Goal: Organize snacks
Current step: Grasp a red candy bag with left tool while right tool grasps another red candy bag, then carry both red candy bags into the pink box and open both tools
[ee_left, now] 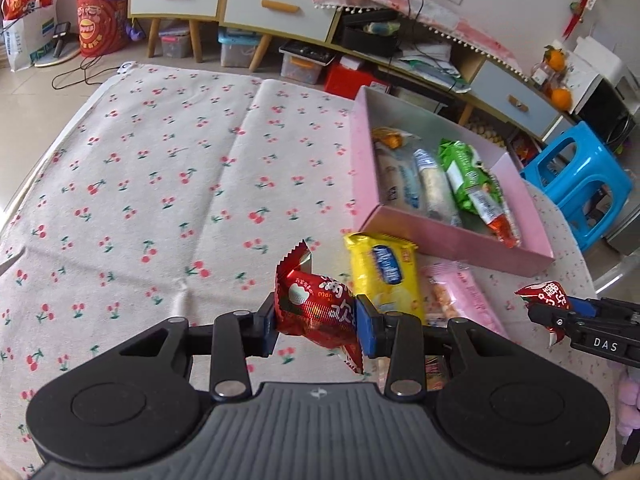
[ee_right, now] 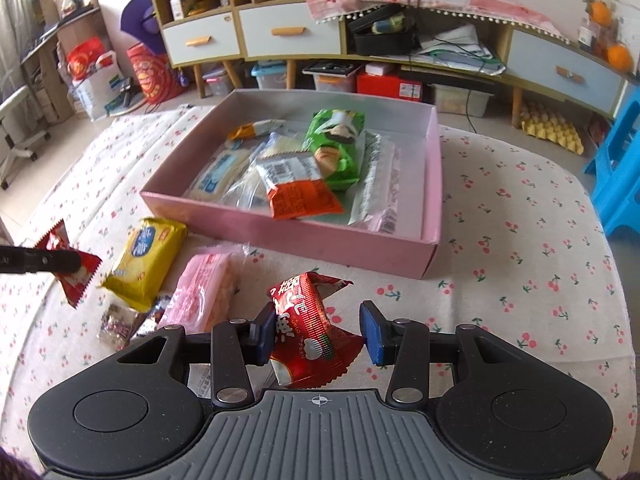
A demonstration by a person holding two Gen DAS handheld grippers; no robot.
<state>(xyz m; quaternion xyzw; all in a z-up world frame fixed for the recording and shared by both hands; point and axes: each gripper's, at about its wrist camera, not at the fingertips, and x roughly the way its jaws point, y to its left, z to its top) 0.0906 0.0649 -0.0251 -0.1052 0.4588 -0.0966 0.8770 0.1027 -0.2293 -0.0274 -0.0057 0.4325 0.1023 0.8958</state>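
Left gripper (ee_left: 316,324) pinches a red snack packet (ee_left: 316,312) between both pads, lifted off the cherry-print cloth (ee_left: 160,160). Right gripper (ee_right: 318,334) holds a second red packet (ee_right: 308,332), but only the left pad clearly touches it; the right pad shows a gap, so it could slip out on the way. Pink box (ee_right: 304,240) sits at the cloth's far edge, already crowded. Yellow packet (ee_right: 146,260) and pink packet (ee_right: 204,292) lie loose before the box's near wall, under the carry path.

White letters "DAS" stand on the black body of the right gripper (ee_left: 560,312), and "Man" is printed on the red snack packet (ee_left: 316,308); other print is unreadable.
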